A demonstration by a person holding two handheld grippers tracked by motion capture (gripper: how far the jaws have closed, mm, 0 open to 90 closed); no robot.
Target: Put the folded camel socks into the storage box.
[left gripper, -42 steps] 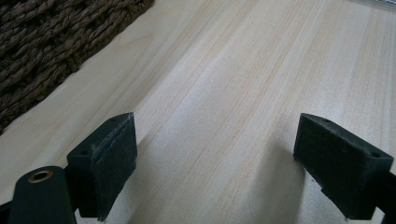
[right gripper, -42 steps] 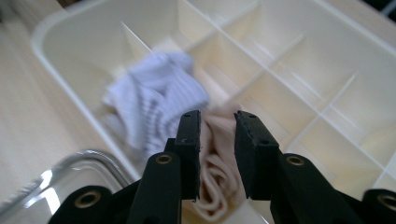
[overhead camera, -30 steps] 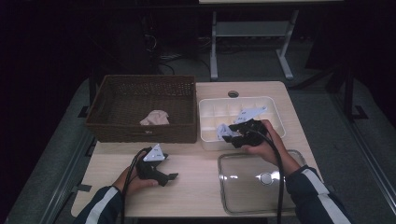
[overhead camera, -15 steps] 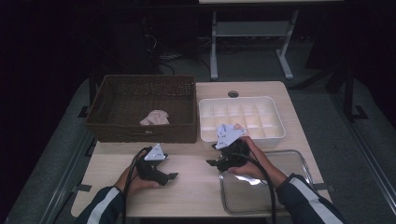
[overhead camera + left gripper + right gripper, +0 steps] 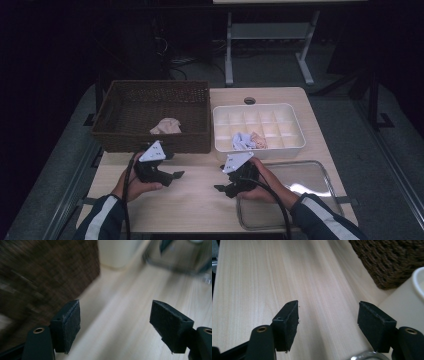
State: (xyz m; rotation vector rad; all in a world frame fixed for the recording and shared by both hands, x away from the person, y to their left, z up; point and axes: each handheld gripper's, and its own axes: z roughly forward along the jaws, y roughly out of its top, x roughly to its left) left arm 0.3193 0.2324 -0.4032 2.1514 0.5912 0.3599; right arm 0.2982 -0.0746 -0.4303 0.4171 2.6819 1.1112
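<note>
- The left gripper (image 5: pixel 172 176) sits low over the front left part of the wooden table (image 5: pixel 200 200), just in front of the brown wicker basket (image 5: pixel 150 107). In the left gripper view (image 5: pixel 115 325) its jaws stand well apart with only bare tabletop between them; they have just been closing a little, with nothing between the pads.
- The right gripper (image 5: pixel 220 188) is held near the middle of the table's front half, just left of the clear glass lid (image 5: pixel 310 180) and in front of the white divided tray (image 5: pixel 295 132). In the right gripper view (image 5: pixel 328 325) its jaws are apart as well — they have just been opening, and only wood grain lies between them.
- A small bundle of cloth, pale blue and pink (image 5: pixel 247 141), lies in the white divided tray, in compartments of the front row toward the left; neither gripper touches it.
- A second crumpled cloth, pinkish beige (image 5: pixel 166 126), lies inside the wicker basket near its front wall, well apart from both grippers.
- The glass lid lies flat on the front right corner of the table, its knob hidden behind the person's right forearm.
- The basket and the tray stand side by side — basket left, tray right — close together, though whether they touch cannot be told.
- The left gripper view is blurred; the basket wall (image 5: pixel 37 272) shows at its left.
</note>
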